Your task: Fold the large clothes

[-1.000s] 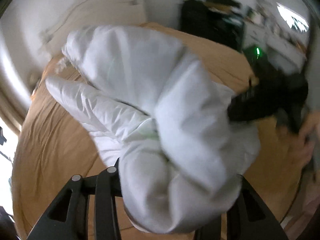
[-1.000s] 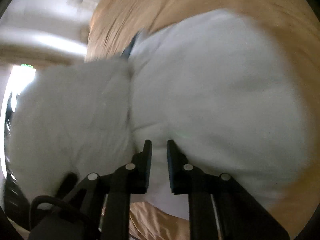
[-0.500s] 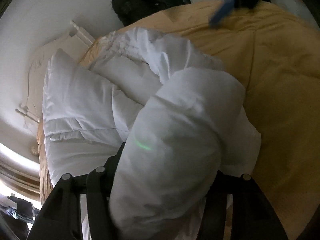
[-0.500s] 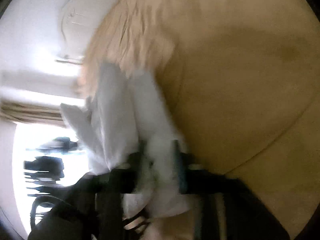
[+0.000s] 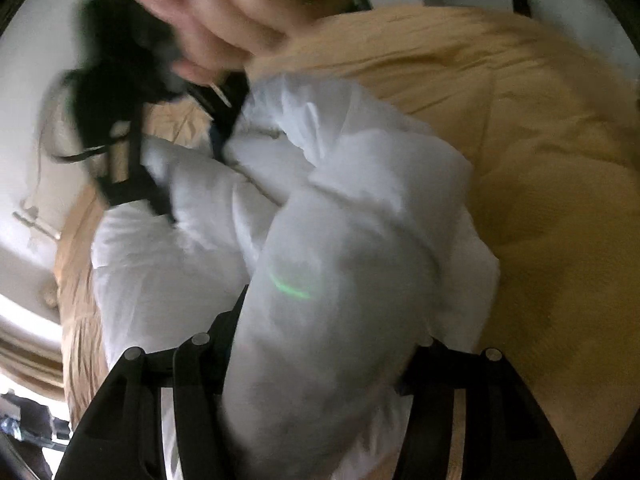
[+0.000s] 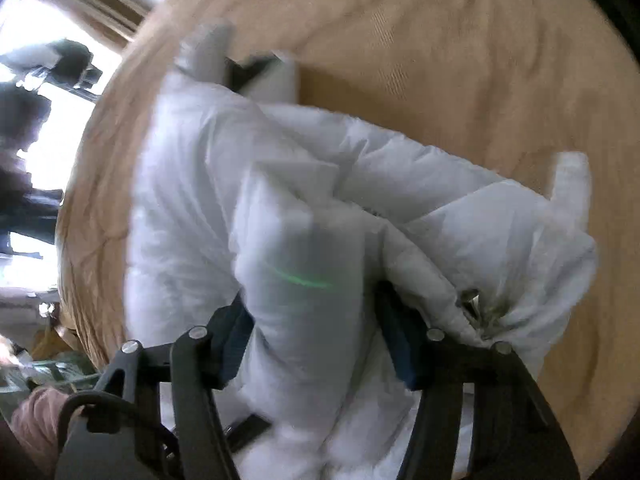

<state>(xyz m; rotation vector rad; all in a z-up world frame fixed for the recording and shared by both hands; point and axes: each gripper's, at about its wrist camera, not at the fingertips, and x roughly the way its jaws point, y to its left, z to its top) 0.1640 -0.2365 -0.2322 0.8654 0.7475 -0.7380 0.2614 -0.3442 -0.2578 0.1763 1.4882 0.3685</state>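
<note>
Left wrist view: the left hand-held gripper (image 5: 320,344) has a fat roll of the white puffy jacket (image 5: 360,208) between its two fingers, which have just been opening wider. The jacket lies bunched up on the bed (image 5: 540,140) with its tan cover. At the top, a hand (image 5: 216,12) holds the right hand-held gripper (image 5: 184,168) over the jacket. Right wrist view: its jaws have just been closing on a thick fold of jacket.

jacket (image 5: 360,208) on bed (image 5: 540,160) — between both jaws
</note>
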